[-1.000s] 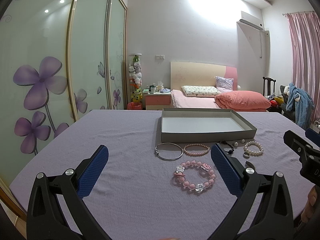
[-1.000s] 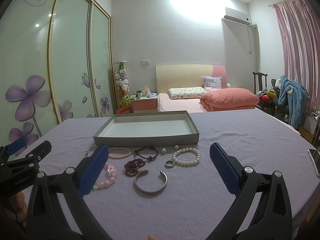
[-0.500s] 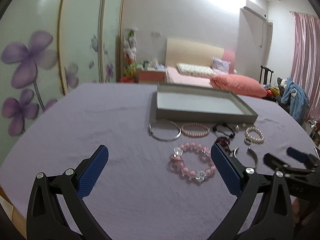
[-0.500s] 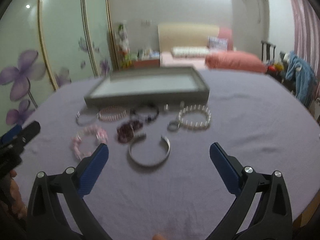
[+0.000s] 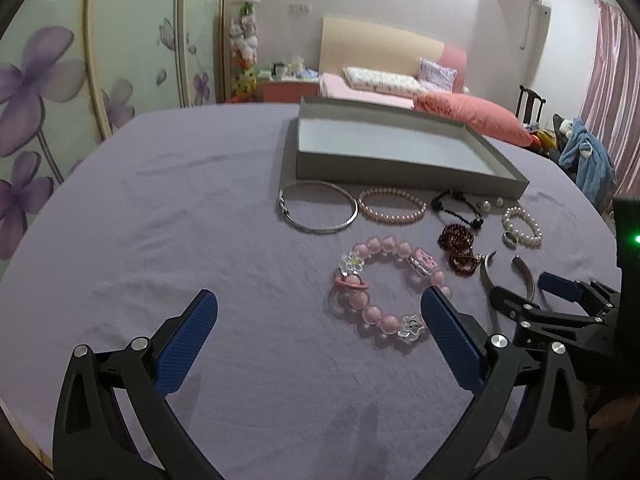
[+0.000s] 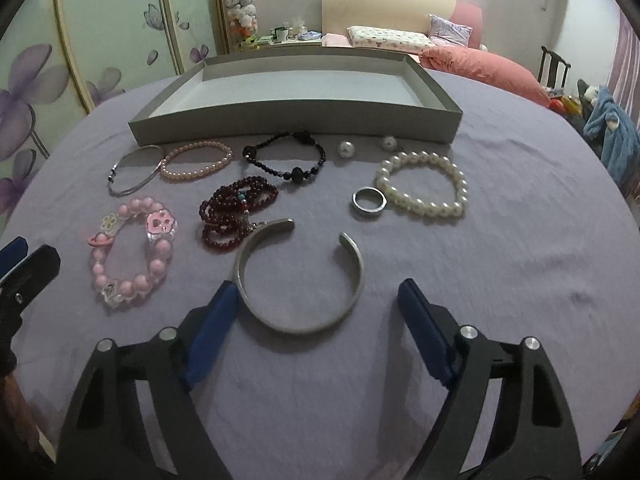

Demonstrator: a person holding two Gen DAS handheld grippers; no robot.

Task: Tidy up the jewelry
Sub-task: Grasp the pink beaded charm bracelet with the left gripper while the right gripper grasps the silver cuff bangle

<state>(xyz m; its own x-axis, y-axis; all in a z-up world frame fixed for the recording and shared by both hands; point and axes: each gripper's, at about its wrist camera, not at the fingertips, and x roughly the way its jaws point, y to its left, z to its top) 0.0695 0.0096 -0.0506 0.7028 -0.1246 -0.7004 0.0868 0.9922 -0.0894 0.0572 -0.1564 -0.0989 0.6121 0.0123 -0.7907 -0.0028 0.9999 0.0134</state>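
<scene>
Fingers (image 6: pixel 420 314) apart — silver cuff (image 6: pixel 300 276) between.

The purple table (image 5: pixel 168 208) is viewed low and forward along each tool's fingers, toward the grey tray (image 5: pixel 404 170) and bed beyond. The right view sits nearer and centred on the jewelry; the left view is offset leftward. Both views share the tray and bracelets.

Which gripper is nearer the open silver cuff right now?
Right. The right gripper is open just short of the silver cuff, its left fingertip almost touching the band. The left gripper sits farther left, by the pink bead bracelet.
</scene>
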